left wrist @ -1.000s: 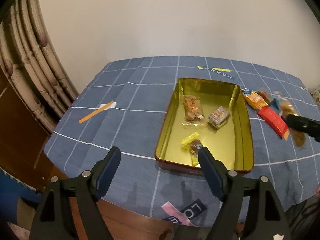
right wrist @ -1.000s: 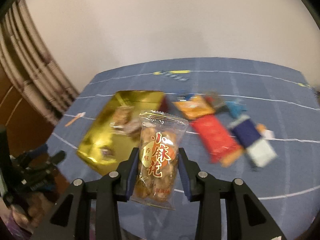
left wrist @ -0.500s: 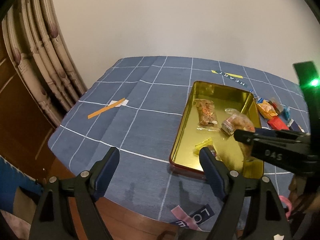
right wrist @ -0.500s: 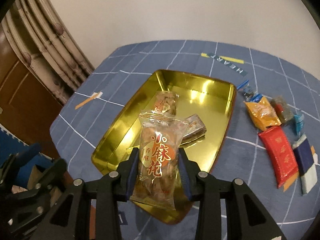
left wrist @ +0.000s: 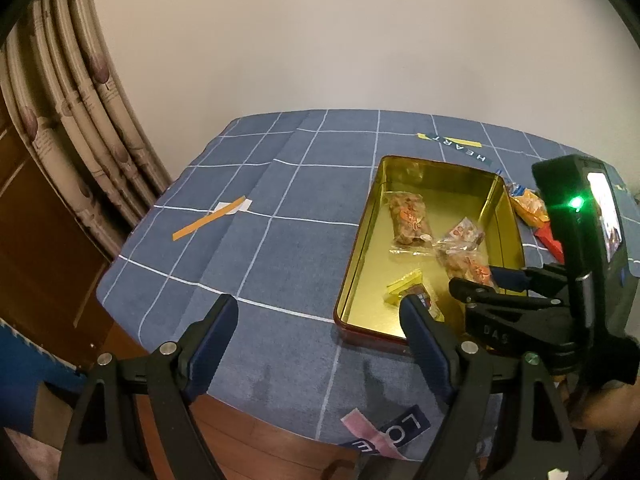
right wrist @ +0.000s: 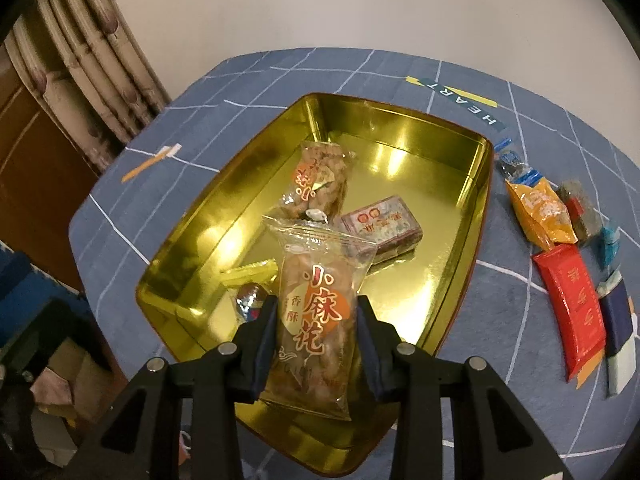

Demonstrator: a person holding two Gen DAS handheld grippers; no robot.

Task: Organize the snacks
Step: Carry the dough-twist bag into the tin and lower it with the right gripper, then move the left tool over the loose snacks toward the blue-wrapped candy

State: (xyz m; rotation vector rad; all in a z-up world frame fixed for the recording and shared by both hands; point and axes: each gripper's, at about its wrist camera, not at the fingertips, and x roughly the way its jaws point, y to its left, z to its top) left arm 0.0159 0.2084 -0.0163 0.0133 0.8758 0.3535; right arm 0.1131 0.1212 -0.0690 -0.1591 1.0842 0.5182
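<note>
A clear snack packet is clamped by the right gripper above the gold tin's near end; the left gripper is held spread wide, empty

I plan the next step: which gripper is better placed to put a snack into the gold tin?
Right gripper: it holds the twist-snack packet over the gold tin. Left gripper is open, holding nothing.

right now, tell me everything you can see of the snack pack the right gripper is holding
The clear snack pack shows brown fried twists inside, an orange disc and red Chinese characters on its front. It looks like thin crinkly plastic with a serrated sealed top. It is upright, clamped at its lower half by the right hand-held gripper, and hangs above the near part of the gold tin.
</note>
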